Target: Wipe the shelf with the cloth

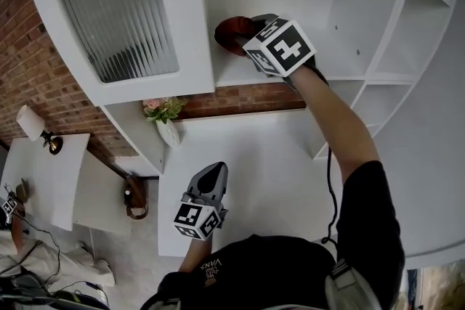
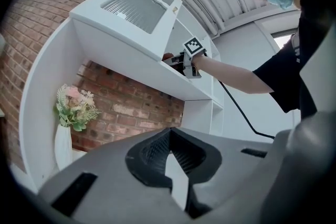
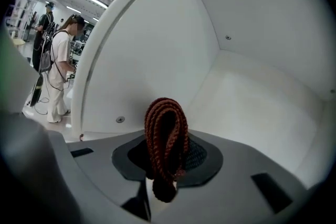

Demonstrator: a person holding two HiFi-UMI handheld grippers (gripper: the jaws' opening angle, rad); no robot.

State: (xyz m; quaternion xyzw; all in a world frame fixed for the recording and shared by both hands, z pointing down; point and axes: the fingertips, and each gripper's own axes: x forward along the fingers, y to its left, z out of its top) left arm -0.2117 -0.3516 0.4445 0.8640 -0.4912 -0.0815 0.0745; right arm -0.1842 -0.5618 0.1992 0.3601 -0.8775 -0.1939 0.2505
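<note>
**Q:** Where is the cloth?

**A:** In the head view, a dark red cloth (image 1: 231,33) sits at about 12 o'clock. It is inside an open compartment of a white shelf (image 1: 240,75). The right gripper (image 1: 247,31) reaches in from 1 o'clock, on the person's outstretched bare arm. In the right gripper view, the right gripper's jaws are clamped on the cloth. A ropy fold of it stands up between them against the compartment's white walls. Whether the cloth presses on a surface cannot be told.

**Q:** And the other tool?

**A:** The left gripper (image 1: 213,172) is low, at 6 o'clock, over a white counter (image 1: 276,170) and well apart from the shelf. In its own view its jaws meet at the tips, with nothing between them.

**Q:** What surrounds them?

**A:** A cabinet door (image 1: 120,11) with ribbed glass is at 10 o'clock of the cloth. A white vase (image 1: 167,131) of pink flowers stands at 11 o'clock of the left gripper, before a red brick wall (image 1: 29,62). A small lamp (image 1: 33,123) sits at 9 o'clock. In the right gripper view, two people (image 3: 58,76) stand far off at 9 o'clock.
</note>
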